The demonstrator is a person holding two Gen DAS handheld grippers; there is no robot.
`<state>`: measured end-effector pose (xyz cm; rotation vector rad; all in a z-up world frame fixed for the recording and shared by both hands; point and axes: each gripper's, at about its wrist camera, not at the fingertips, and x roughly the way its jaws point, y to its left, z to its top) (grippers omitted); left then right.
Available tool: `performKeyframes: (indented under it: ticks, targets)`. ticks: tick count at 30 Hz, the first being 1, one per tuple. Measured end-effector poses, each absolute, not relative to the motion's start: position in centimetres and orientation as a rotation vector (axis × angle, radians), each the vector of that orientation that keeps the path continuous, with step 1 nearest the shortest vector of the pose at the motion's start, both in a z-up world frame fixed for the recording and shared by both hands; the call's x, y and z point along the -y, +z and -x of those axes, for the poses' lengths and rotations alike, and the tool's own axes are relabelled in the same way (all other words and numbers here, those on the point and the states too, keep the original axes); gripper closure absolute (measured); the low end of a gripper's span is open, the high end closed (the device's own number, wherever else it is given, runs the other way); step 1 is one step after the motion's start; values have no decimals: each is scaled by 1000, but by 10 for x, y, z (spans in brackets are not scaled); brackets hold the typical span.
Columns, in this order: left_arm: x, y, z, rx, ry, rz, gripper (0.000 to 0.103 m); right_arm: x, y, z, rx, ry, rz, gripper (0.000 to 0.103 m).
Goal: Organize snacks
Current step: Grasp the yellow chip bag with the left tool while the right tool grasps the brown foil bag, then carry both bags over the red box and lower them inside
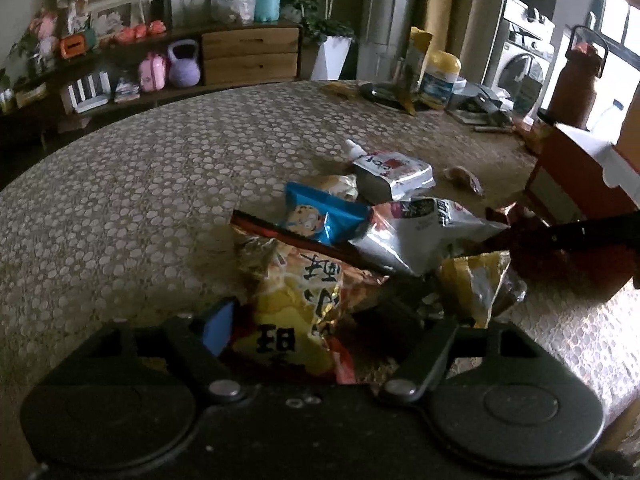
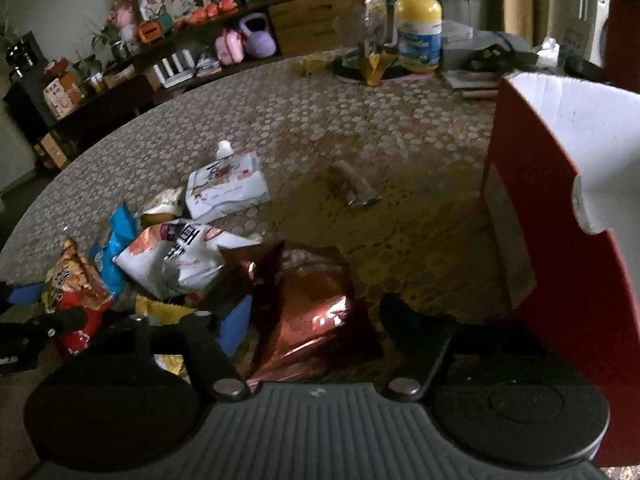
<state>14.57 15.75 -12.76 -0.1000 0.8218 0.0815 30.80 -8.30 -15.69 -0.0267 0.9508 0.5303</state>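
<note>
A pile of snack packs lies on the patterned table. In the left wrist view my left gripper [image 1: 320, 320] stands open around the near end of a yellow-orange chip bag [image 1: 296, 300]; behind it lie a blue cookie pack [image 1: 320, 216], a white-silver bag [image 1: 420, 236] and a white spouted pouch [image 1: 392, 172]. In the right wrist view my right gripper [image 2: 316, 320] is open around a dark red foil bag [image 2: 312, 304]. The white bag [image 2: 180, 256] and spouted pouch [image 2: 228, 184] lie to its left. A red box [image 2: 568, 248] with a white inside stands at the right.
A small brown wrapped snack [image 2: 356, 188] lies alone mid-table. A yellow-lidded canister [image 2: 418, 36], a tall yellow bag [image 2: 374, 24] and papers stand at the far edge. A brown flask [image 1: 576, 80] stands far right. Shelves with toys line the wall.
</note>
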Motion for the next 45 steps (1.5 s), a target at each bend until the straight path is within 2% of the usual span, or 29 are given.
performKeyframes:
  ticks: [3,7,9,18,33,45]
  targets:
    - [-159,-128,-147,-823,83,94,35,80,-157,-305,-948,528,37,38]
    - [-160,-128,-147,-827,100,70,44,81,-157,-303,-942,511,37,48]
    - [-159,-127,-147,-827,111,47,52,80,-157,-300,-937,503,40,52]
    - [-161,-125,-143,-819,114,58,61,87,-145,-285,-890,458,15,56]
    - [-139,-79,-111,-762,89,110,62,127,-92,-235,-796,456,-17,57]
    - [-65,-18,-111,-656,-41,103,61,177,-44,-200,-693,430,-57,57]
